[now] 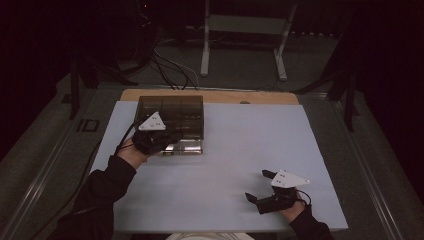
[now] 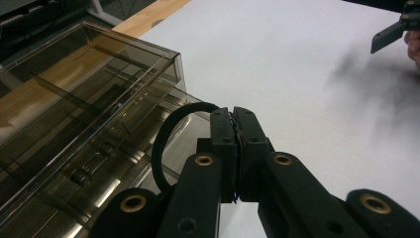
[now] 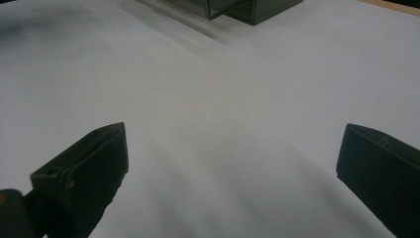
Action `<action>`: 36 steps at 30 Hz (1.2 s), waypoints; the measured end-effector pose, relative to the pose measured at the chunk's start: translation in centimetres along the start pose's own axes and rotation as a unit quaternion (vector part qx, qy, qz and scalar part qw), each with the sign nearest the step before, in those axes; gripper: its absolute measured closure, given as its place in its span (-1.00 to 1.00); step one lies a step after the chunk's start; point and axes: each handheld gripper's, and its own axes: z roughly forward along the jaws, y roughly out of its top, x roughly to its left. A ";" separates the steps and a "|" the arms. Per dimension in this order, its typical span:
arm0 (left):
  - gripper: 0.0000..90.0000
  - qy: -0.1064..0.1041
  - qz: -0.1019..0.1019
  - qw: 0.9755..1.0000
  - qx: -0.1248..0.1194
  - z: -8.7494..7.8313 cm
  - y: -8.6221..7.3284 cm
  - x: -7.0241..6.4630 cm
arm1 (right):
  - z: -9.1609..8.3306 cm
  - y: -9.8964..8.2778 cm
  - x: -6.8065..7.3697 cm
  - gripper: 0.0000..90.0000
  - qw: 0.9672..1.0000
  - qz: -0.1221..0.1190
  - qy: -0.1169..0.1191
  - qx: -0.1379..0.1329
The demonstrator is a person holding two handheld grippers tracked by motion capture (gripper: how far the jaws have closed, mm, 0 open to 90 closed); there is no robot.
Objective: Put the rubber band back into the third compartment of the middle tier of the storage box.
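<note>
A smoky transparent box [image 1: 170, 116] with inner compartments stands at the back left of the white table [image 1: 240, 150]. My left gripper [image 1: 171, 137] is at the box's front, over its lower front part. In the left gripper view the box [image 2: 84, 99] lies to the left, and my left gripper [image 2: 233, 116] is shut on a thin black band [image 2: 166, 136] that loops out leftward from the jaw tips. My right gripper [image 1: 256, 185] rests near the table's front right, open with nothing between its jaws. In the right gripper view it [image 3: 233, 144] faces bare table, with the box [image 3: 247, 10] far ahead.
A wooden strip [image 1: 210, 95] runs along the table's far edge behind the box. Beyond it, a white metal stand [image 1: 245, 40] and loose cables [image 1: 170, 65] are on the dark floor. My right gripper's jaw [image 2: 391, 34] shows far off in the left gripper view.
</note>
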 end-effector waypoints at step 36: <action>1.00 -0.015 -0.033 0.999 0.017 5.3 0.9 0.1 | -0.1 0.0 0.0 -1.00 1.000 -0.002 0.002 -0.002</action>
